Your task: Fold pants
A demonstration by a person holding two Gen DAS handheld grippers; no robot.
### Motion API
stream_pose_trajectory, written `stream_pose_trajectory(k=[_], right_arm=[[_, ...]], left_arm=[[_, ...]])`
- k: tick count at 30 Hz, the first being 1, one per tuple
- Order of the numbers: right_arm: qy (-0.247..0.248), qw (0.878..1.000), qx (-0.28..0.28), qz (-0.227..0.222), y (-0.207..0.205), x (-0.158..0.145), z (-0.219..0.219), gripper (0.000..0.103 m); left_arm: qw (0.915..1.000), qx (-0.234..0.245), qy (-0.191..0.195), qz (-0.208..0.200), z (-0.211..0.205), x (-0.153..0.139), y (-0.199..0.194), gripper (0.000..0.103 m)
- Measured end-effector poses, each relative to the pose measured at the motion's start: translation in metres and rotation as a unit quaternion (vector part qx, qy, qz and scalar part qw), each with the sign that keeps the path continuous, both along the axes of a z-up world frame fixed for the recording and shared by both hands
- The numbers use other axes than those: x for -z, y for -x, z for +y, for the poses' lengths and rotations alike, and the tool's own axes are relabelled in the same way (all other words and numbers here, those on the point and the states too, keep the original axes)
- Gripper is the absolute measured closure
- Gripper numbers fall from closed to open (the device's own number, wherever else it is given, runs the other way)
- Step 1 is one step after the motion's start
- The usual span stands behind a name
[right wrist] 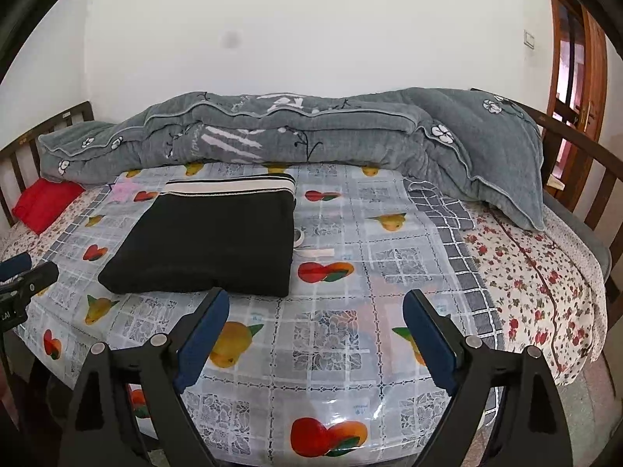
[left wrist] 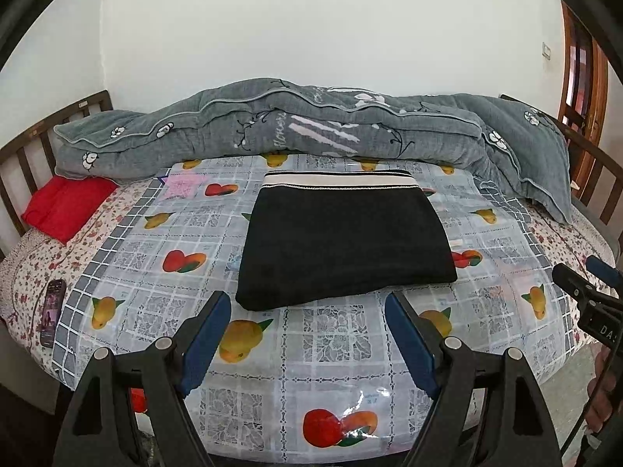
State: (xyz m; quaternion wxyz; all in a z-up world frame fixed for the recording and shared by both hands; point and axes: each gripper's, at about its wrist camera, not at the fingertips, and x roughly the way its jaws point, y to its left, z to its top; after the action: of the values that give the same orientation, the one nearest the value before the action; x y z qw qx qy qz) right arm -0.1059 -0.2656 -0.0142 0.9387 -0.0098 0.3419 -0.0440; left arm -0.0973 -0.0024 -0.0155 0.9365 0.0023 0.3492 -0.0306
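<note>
The black pants (left wrist: 342, 237) lie folded into a flat rectangle on the fruit-print plastic sheet (left wrist: 323, 354), their black-and-white striped waistband at the far edge. In the right wrist view the same pants (right wrist: 210, 241) sit to the left of centre. My left gripper (left wrist: 307, 311) hangs open just short of the near edge of the pants, nothing between its blue pads. My right gripper (right wrist: 315, 307) is open as well, over the sheet (right wrist: 331, 350) to the right of the pants' near corner. Each gripper shows at the edge of the other's view.
A rolled grey quilt (left wrist: 311, 128) runs along the far side of the bed against the wall. A red cushion (left wrist: 66, 206) lies at far left, a phone (left wrist: 51, 311) on the floral bedsheet at left. Wooden bed rails (right wrist: 584, 171) close both ends. A doorway is at far right.
</note>
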Motion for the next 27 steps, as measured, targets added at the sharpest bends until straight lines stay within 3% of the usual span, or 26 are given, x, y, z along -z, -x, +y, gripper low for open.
stream_pose_trajectory(k=[27], right_arm=[[0.002, 1.0, 0.001, -0.005, 0.005, -0.0034, 0.0029, 0.013]], left_arm=[[1.0, 0.002, -0.006, -0.005, -0.0045, -0.0043, 0.0059, 0.02]])
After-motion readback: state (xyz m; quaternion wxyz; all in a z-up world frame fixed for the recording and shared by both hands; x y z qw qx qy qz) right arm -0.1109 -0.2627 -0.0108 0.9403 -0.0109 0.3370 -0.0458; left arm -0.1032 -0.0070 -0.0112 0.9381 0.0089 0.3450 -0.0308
